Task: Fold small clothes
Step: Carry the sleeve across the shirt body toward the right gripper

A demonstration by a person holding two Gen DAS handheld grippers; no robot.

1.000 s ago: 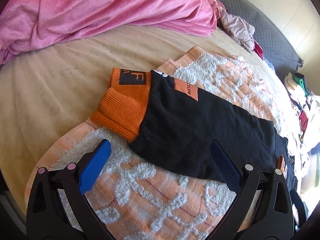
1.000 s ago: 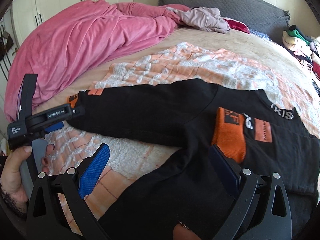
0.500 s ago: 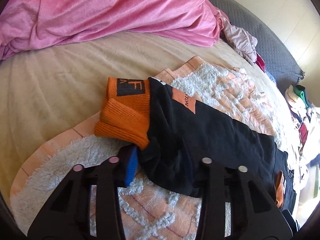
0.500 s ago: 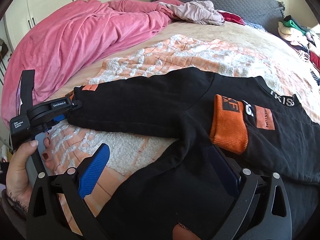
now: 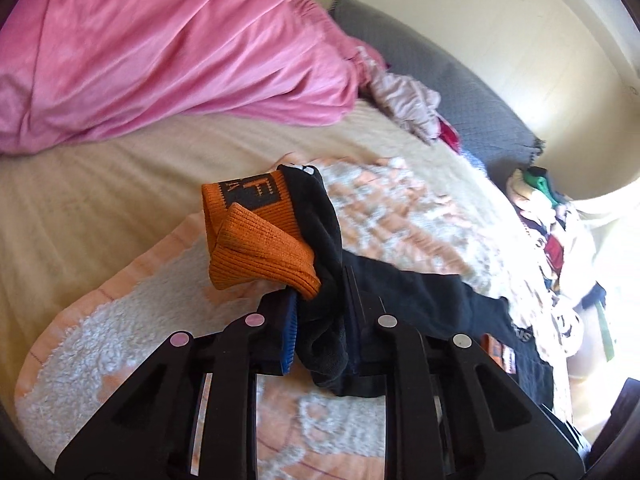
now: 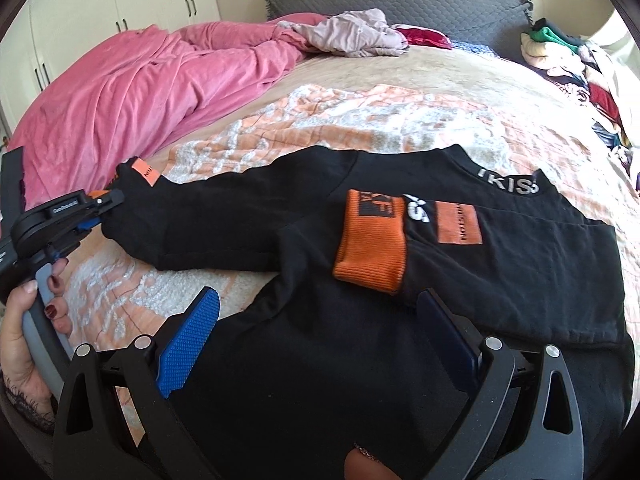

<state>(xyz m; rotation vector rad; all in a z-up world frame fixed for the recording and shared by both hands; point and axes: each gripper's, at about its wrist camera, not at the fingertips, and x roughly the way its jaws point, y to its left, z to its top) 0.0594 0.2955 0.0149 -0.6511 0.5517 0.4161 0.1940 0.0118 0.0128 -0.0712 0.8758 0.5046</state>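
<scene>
A black sweatshirt (image 6: 500, 272) with orange cuffs lies spread on the bed. One sleeve is folded across its chest, with its orange cuff (image 6: 372, 244) on top. The other sleeve (image 6: 224, 216) stretches out to the left. My left gripper (image 5: 320, 292) is closing, and its pads press on the black sleeve end (image 5: 324, 220) just behind the orange cuff (image 5: 256, 248), which hangs lifted off the bed. The right wrist view shows the left gripper (image 6: 108, 204) held by a hand (image 6: 24, 320). My right gripper (image 6: 316, 296) hovers open over the sweatshirt's lower body, nothing between its fingers.
An orange-and-white fluffy throw (image 6: 320, 120) lies under the sweatshirt. A pink blanket (image 5: 160, 60) is heaped along the far left. A mauve garment (image 6: 352, 32) rests by the grey headboard (image 6: 400, 4). A pile of clothes (image 6: 580, 64) sits at the right; wardrobe doors (image 6: 120, 0) stand behind.
My left gripper went from wide open to closed on the sleeve end and has lifted it, so the orange cuff bunches up. My right gripper shifted sideways and stayed open.
</scene>
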